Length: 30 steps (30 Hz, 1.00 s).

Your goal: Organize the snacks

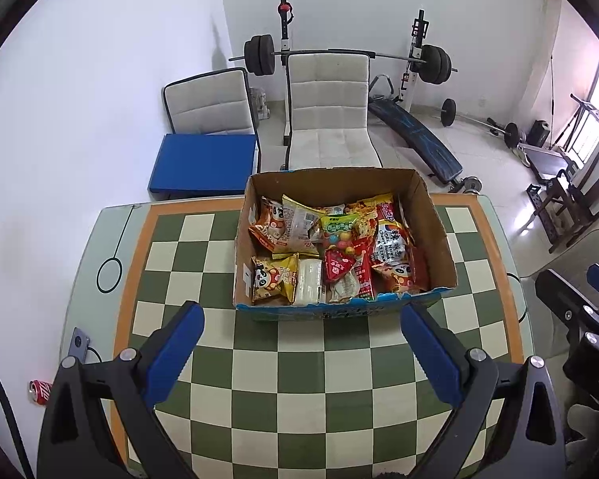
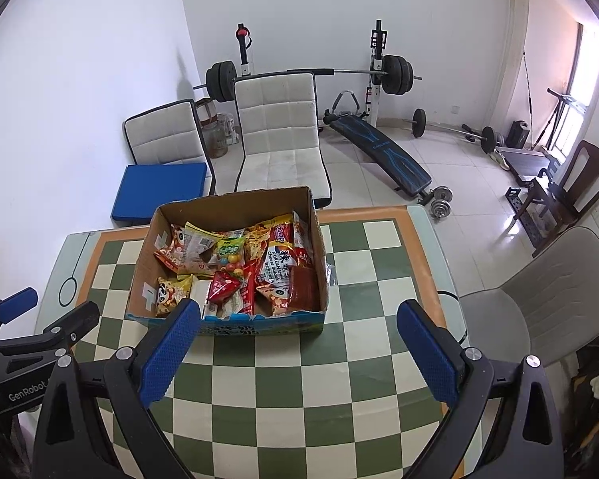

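Checkered bench (image 1: 299,379) in room with weight rack and white chairs behind. Cardboard box (image 1: 435,231) of snack packets (image 1: 335,251) sits at far edge of bench, toward middle; packets heaped inside, overlapping. Left claw (image 1: 301,333) spread wide, empty, above bench near box's near wall. Right claw (image 2: 299,335) spread wide, empty, just beside left.

The box (image 1: 435,235) was matt brown cardboard, the snack packets (image 1: 331,247) glossy plastic film, and the chequered tabletop (image 1: 299,379) looked smooth and faintly shiny.
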Motion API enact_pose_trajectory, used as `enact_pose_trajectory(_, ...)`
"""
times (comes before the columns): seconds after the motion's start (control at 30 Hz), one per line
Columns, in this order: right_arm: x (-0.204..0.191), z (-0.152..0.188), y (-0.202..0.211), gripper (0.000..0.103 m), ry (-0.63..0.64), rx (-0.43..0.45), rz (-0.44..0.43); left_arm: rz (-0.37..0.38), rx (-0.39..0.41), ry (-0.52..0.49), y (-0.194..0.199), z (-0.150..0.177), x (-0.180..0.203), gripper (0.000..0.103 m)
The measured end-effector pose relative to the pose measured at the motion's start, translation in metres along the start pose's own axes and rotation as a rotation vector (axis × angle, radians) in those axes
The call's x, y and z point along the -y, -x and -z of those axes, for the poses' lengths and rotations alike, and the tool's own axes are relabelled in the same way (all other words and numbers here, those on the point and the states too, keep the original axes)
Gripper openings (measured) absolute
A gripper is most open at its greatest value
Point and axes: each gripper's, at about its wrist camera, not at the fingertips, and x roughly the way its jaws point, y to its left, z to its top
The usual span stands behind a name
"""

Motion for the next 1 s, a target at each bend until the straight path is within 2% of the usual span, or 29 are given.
enact_pose_trajectory(1.0,0.0025,0.0031,0.0067,0.101,-0.014,0.004,0.010,0.013,-0.003,0.003,0.0043,0.0005,0.0039,0.101)
